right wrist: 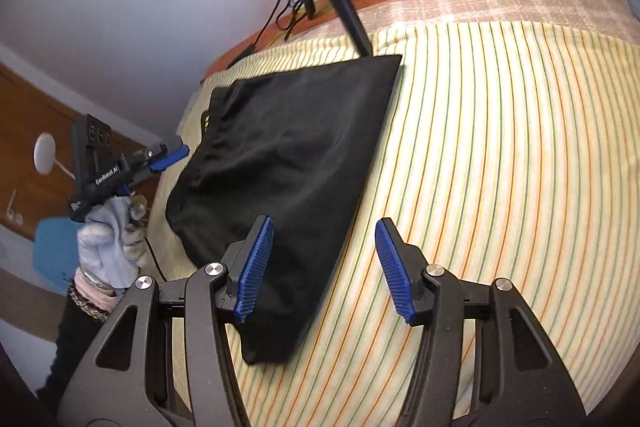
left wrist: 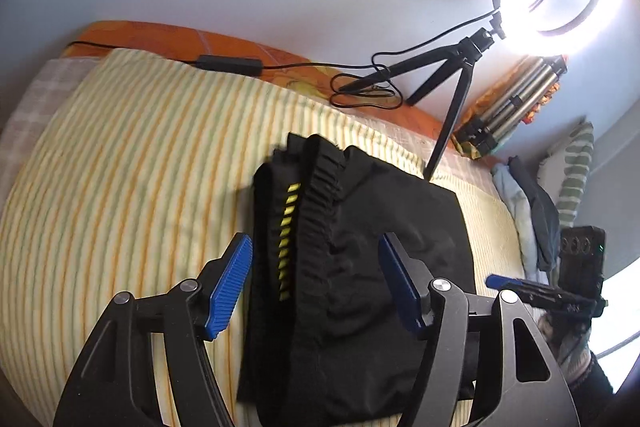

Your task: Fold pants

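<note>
Black pants (left wrist: 360, 267) lie folded into a compact rectangle on the striped bed cover (left wrist: 120, 167); a gathered waistband and a yellow striped trim show on top. My left gripper (left wrist: 316, 287) is open and hovers above the waistband, holding nothing. In the right wrist view the folded pants (right wrist: 288, 163) lie flat, and my right gripper (right wrist: 324, 271) is open just above their near right edge, empty. The other gripper shows in each view: the right one (left wrist: 520, 287) beside the pants, the left one (right wrist: 160, 159) at their far left side.
A ring light on a black tripod (left wrist: 460, 79) stands at the bed's far edge, one leg (right wrist: 348, 11) touching down by the pants' far corner. A cable with its control box (left wrist: 228, 63) runs along the orange sheet. A folded tripod (left wrist: 516, 103) and clothes (left wrist: 532, 219) lie at the right.
</note>
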`<state>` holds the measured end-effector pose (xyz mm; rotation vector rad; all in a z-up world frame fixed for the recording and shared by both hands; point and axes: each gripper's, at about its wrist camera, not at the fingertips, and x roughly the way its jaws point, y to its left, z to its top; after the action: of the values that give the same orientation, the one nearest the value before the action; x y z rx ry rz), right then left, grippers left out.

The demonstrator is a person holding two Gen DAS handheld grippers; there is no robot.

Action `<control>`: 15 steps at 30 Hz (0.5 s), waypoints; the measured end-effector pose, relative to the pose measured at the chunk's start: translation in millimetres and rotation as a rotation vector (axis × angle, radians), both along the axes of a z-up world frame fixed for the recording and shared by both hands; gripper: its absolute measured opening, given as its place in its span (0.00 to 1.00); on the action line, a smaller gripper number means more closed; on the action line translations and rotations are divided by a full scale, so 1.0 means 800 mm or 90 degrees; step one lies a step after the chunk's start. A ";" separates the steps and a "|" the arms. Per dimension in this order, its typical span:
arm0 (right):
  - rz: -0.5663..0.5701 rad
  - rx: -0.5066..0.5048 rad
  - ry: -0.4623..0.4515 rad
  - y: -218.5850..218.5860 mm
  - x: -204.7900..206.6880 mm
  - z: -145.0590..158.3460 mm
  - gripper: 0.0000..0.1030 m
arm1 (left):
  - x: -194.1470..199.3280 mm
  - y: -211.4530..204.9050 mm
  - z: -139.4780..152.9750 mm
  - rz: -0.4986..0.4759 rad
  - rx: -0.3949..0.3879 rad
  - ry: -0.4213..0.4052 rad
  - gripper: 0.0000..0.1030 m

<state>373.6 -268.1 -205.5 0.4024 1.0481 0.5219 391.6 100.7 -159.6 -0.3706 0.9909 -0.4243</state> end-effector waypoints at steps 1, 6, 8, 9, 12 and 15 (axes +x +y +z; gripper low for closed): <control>0.000 0.003 0.003 -0.001 0.004 -0.002 0.54 | 0.008 -0.005 -0.004 -0.019 -0.004 0.006 0.63; 0.000 -0.001 0.016 0.008 0.029 -0.016 0.54 | 0.034 -0.035 -0.012 -0.054 0.088 0.009 0.63; -0.005 0.004 0.022 0.009 0.041 -0.022 0.54 | 0.044 -0.041 -0.015 -0.059 0.110 0.008 0.63; -0.007 0.011 0.019 0.010 0.047 -0.023 0.54 | 0.050 -0.045 -0.017 -0.060 0.121 0.009 0.63; -0.011 0.008 0.011 0.015 0.060 -0.022 0.54 | 0.061 -0.052 -0.022 -0.068 0.150 0.009 0.64; -0.010 0.016 0.008 0.019 0.071 -0.022 0.54 | 0.065 -0.055 -0.024 -0.080 0.162 -0.003 0.64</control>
<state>430.6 -252.9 -223.1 0.4361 1.0506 0.5191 443.9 56.6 -178.8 -0.0783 1.0529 -0.4065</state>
